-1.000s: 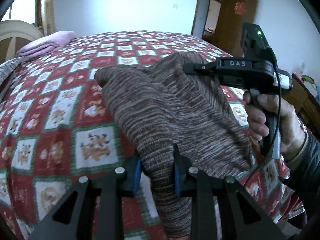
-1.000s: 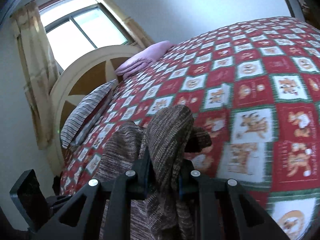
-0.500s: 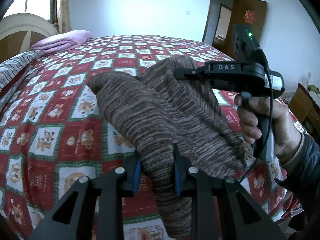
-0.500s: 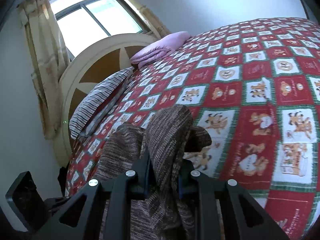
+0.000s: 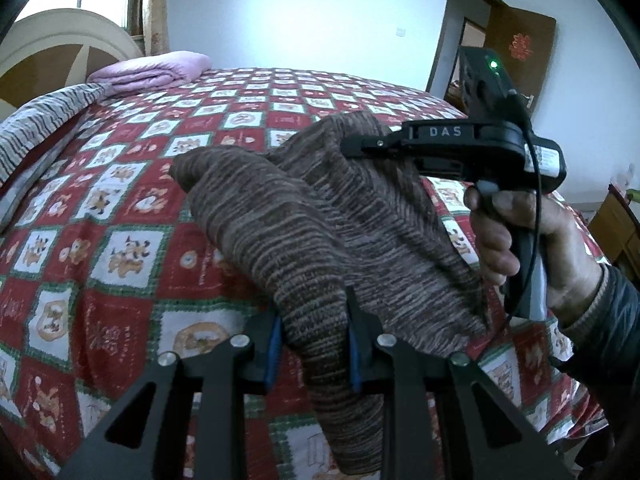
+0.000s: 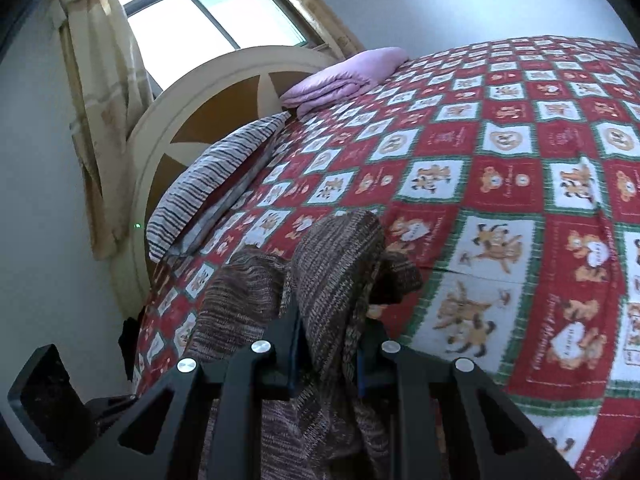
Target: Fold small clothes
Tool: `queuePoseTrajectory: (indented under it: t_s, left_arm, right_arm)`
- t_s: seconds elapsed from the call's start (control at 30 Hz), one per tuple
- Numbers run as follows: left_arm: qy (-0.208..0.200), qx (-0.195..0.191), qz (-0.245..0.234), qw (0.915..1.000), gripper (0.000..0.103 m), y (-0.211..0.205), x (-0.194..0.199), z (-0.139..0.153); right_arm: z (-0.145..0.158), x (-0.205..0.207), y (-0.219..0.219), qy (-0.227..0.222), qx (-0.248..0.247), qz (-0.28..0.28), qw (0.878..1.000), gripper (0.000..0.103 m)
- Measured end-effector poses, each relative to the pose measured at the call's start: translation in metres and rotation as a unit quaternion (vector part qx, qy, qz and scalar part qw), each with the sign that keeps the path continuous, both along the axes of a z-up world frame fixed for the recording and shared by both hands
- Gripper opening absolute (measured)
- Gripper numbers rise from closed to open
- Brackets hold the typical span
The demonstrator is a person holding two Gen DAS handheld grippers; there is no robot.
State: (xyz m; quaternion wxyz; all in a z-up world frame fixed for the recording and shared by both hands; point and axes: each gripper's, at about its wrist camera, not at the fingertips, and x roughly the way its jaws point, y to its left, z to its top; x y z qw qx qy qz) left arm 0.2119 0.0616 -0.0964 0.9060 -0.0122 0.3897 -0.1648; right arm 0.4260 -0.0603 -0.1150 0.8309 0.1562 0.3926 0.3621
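Knitwear: one brown marled garment [image 5: 304,240] is held up above the bed between our two grippers, not lying flat on the bedspread.

Left wrist view: the left gripper [image 5: 314,344] has its jaws pinching a thick fold of the knit, blue pads on either side, with a tail of fabric hanging below. We see the right gripper [image 5: 360,148] side-on, its tips buried in the far upper edge of the cloth, and the right hand [image 5: 516,240] wrapped round its handle, a dark sleeve behind. A green light glows on the top of that unit.

Right wrist view: the right gripper [image 6: 330,336] has its jaws clamped on a bunched ridge of the garment [image 6: 340,264]; the rest drapes down and to the left. Only a black corner of the left unit shows at lower left; no hand is visible here.

Surface: bedspread [image 5: 120,208] in red, white and green checks with bear motifs, covering the whole bed. A folded pink blanket [image 6: 344,76] and a striped pillow [image 6: 216,176] lie by the arched cream headboard [image 6: 208,112].

Room: window with pale curtain [image 6: 104,92] seen from the right wrist only; brown door [image 5: 524,52] and white wall seen from the left wrist only.
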Motion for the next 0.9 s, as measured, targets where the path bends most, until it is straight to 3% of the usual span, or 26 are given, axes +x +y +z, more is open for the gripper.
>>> queuePoseTrajectory:
  t_s: [0.5, 0.9]
  left_arm:
    - [0.013, -0.007, 0.025, 0.9996, 0.027, 0.036, -0.008, -0.011]
    - [0.025, -0.011, 0.028, 0.9992, 0.027, 0.048, -0.012, -0.023]
  right_arm:
    - [-0.007, 0.003, 0.056, 0.01, -0.021, 0.043, 0.999, 0.02]
    - [-0.017, 0.004, 0.073, 0.02, -0.038, 0.056, 0.997, 0.02]
